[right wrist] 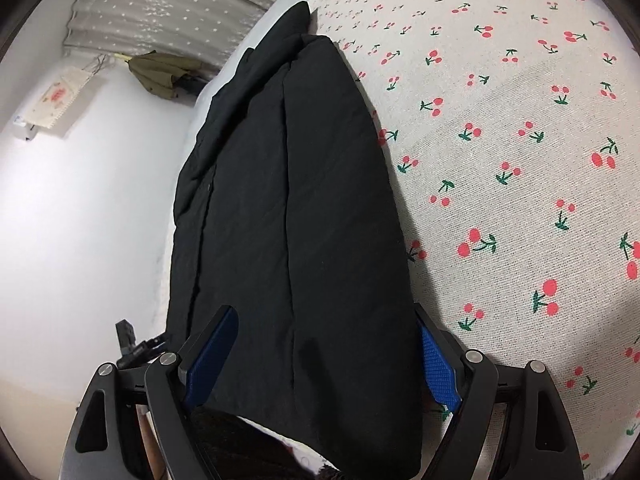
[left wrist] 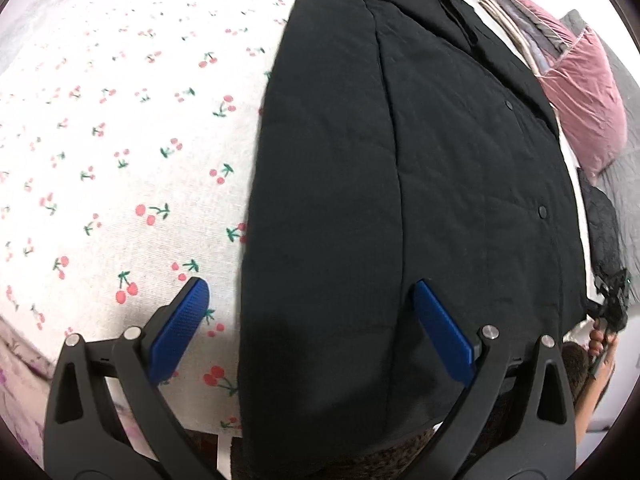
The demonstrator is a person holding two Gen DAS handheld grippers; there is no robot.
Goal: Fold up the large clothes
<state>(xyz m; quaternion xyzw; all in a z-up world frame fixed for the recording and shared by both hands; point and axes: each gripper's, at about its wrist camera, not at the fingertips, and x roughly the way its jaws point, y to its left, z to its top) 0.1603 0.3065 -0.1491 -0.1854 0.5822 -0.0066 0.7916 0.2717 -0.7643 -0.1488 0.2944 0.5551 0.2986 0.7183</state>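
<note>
1. Left wrist view: cherry sheet [left wrist: 120,140] is wide open from 9 to 12 o'clock.
2. The black coat [left wrist: 420,200] fills the middle.
3. Pink pillow [left wrist: 584,100] and a dark bundle [left wrist: 600,232] crowd 2 to 3 o'clock.
4. Right wrist view: sheet is open at 1 to 4 o'clock; the white wall [right wrist: 88,208] blocks 9.

Cherry-print bed [left wrist: 120,128] (white sheet) carries a folded black coat [left wrist: 420,184].

Cherry-print bedsheet [left wrist: 120,128], pink pillow [left wrist: 584,96], starred curtain [right wrist: 160,4].

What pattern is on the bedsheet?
Red cherries with green stems on white bedsheet; clearest in right wrist view.
</note>
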